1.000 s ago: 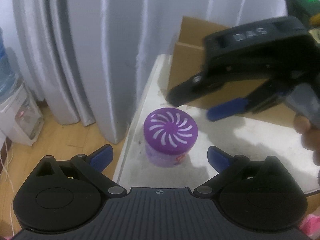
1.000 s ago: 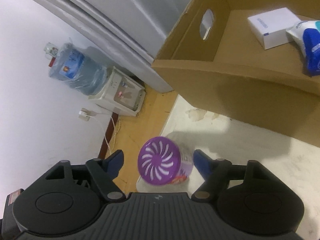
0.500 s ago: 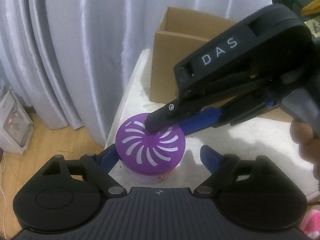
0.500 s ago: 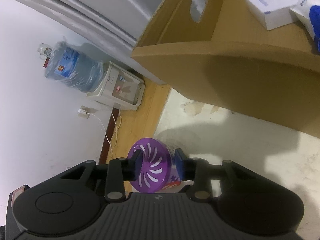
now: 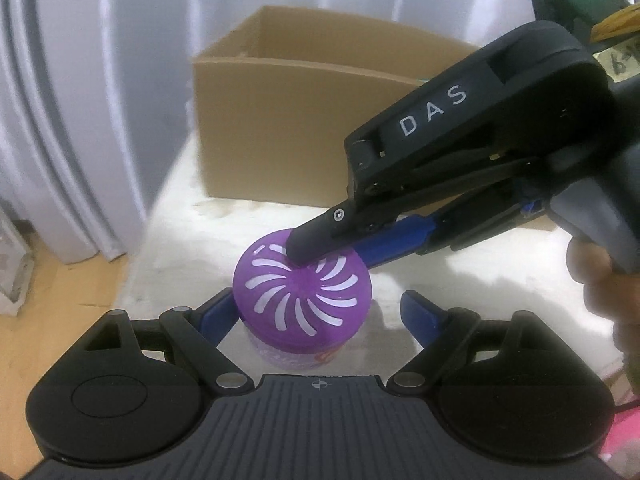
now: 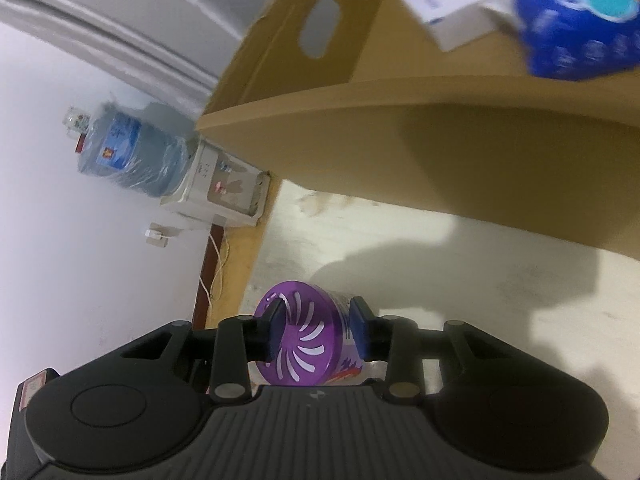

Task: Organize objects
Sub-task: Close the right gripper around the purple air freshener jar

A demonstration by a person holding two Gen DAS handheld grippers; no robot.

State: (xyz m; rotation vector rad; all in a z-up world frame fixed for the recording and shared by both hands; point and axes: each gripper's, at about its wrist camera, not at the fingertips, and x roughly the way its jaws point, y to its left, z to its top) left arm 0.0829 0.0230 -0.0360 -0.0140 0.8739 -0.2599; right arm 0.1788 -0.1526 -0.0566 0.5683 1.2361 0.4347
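Purple air freshener, low centre of both views on the white table, is now pinched by the right gripper, which was spread a second ago; left gripper straddles it, right pad clear; lift to cardboard box likely next.

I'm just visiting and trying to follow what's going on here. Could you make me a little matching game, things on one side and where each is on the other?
1. purple air freshener
2. white box
3. water bottle
4. cardboard box

A. on the dispenser
B. inside the carton
C. on the table by the curtain
D. between the right gripper fingers

Pairs: 1-D, 2-B, 3-A, 4-C
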